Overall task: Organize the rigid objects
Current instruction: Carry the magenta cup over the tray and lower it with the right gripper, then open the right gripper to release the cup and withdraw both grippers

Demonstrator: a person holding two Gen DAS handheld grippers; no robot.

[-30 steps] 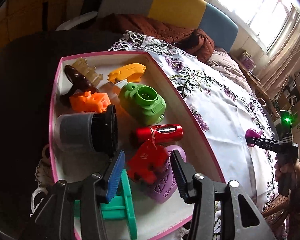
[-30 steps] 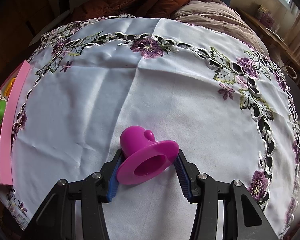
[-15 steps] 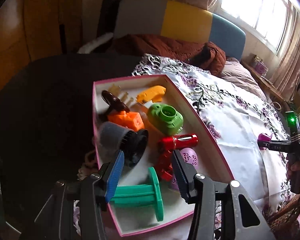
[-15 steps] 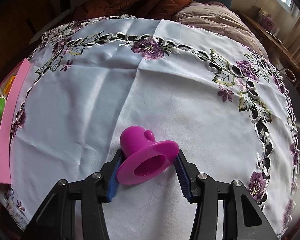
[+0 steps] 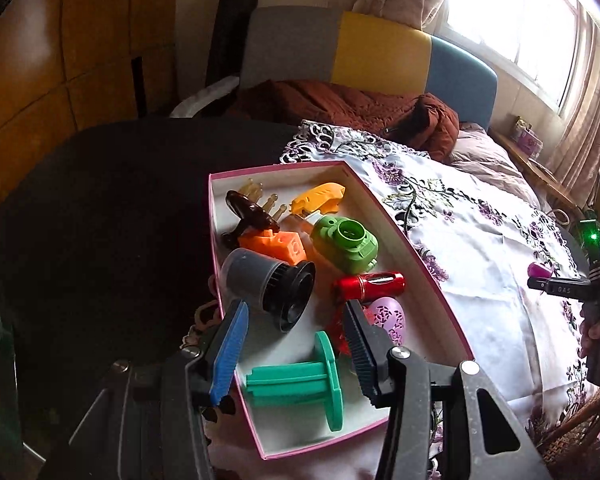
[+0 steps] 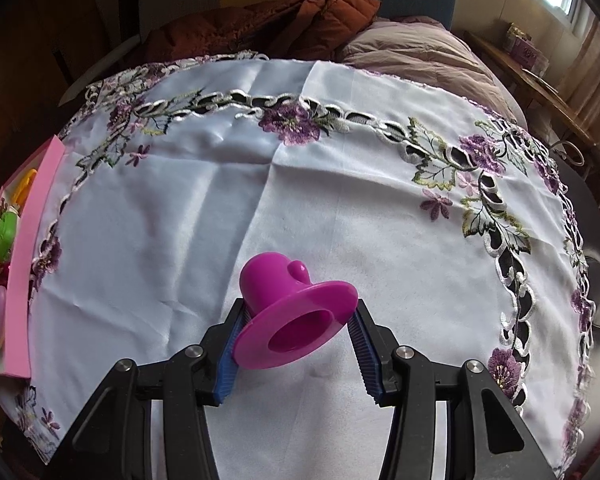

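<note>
My right gripper [image 6: 296,340] pinches the magenta funnel [image 6: 294,318] by its flange, just over the white tablecloth [image 6: 340,200]. My left gripper [image 5: 296,344] hangs spread over the pink box [image 5: 432,284], above the green spool [image 5: 300,384].

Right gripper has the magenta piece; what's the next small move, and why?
Probably carry it left toward the pink box. The right gripper is shut on the magenta piece over bare tablecloth, the other toys already sit in that box, and the left gripper hangs open and empty above it.
</note>
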